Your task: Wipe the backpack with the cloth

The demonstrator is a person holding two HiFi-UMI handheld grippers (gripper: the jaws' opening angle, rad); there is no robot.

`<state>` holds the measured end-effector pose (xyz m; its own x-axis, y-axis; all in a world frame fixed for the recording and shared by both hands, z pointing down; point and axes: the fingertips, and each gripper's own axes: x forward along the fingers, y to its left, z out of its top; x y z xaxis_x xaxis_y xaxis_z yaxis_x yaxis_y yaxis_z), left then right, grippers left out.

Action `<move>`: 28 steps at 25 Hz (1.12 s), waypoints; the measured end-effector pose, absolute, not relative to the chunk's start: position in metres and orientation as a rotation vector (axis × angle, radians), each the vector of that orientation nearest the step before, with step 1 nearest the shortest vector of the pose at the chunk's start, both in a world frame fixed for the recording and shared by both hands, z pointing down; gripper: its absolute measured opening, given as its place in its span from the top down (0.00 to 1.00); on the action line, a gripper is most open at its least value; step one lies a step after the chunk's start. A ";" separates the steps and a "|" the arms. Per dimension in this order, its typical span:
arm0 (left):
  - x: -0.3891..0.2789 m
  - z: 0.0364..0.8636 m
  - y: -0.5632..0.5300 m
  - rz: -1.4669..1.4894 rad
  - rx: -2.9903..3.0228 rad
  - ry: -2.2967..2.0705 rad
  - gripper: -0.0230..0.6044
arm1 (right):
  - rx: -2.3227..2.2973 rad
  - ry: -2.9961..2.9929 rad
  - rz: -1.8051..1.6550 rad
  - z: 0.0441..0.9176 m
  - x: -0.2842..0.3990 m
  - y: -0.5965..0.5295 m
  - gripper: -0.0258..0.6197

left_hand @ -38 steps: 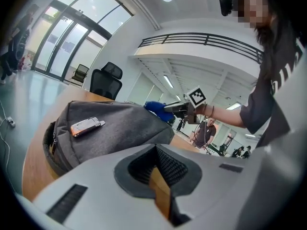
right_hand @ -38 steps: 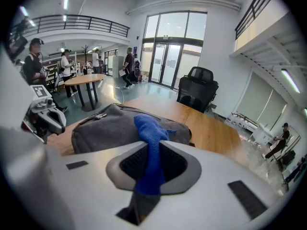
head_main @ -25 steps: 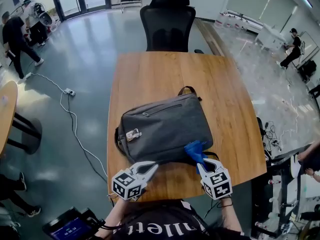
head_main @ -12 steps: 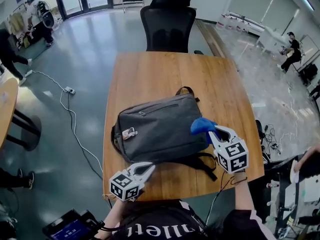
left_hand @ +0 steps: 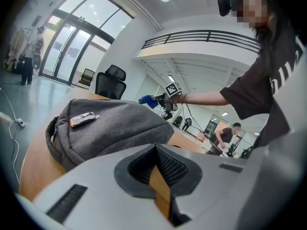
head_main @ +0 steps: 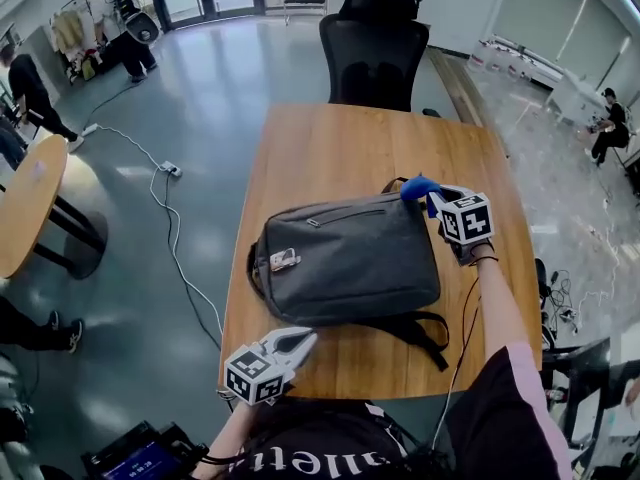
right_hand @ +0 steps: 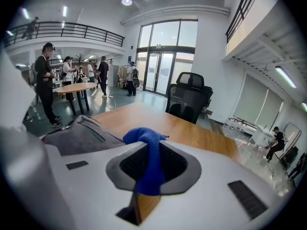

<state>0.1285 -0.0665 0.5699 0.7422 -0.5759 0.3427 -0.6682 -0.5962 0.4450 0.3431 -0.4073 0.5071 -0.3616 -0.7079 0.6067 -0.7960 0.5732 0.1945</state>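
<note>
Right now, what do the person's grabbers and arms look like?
The left gripper and right gripper are pale grey with pointed jaws, dark ribbed pads, and a white cube with black square markers. A thin cable runs from the right one. The shirt is dark, short-sleeved, white-lettered.

A wooden table [head_main: 345,153] with rounded corners stands on a glossy grey floor [head_main: 200,98], one short end tucked up against a black office chair [head_main: 372,53]. A grey backpack [head_main: 350,263] lies flat on the half of the top farther from the chair, turned slightly askew, with bare wood between it and the chair. On its side away from the chair, black shoulder straps [head_main: 420,330] trail loose across the wood towards the table's far edge.
</note>
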 end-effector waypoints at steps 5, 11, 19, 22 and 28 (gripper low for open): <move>0.112 0.577 -0.069 0.214 2.356 -0.993 0.96 | 1.113 -2.144 0.165 0.537 0.342 -0.405 0.86; 0.115 0.576 -0.067 0.210 2.364 -0.978 0.96 | 1.009 -2.172 0.163 0.556 0.353 -0.337 0.86; 0.136 0.570 -0.061 0.230 2.401 -0.892 0.96 | 1.034 -2.160 0.211 0.571 0.390 -0.223 0.86; 0.140 0.568 -0.060 0.226 2.408 -0.871 0.96 | 1.064 -2.147 0.235 0.575 0.395 -0.183 0.86; 0.136 0.578 -0.046 0.265 2.396 -0.851 0.96 | 1.165 -2.164 0.309 0.584 0.388 -0.126 0.86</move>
<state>0.1356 -0.0458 0.5775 0.7771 -0.5147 0.3623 -0.6294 -0.6304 0.4544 0.3881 -0.1262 0.5840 -0.3917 -0.6576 0.6435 -0.8115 0.5765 0.0952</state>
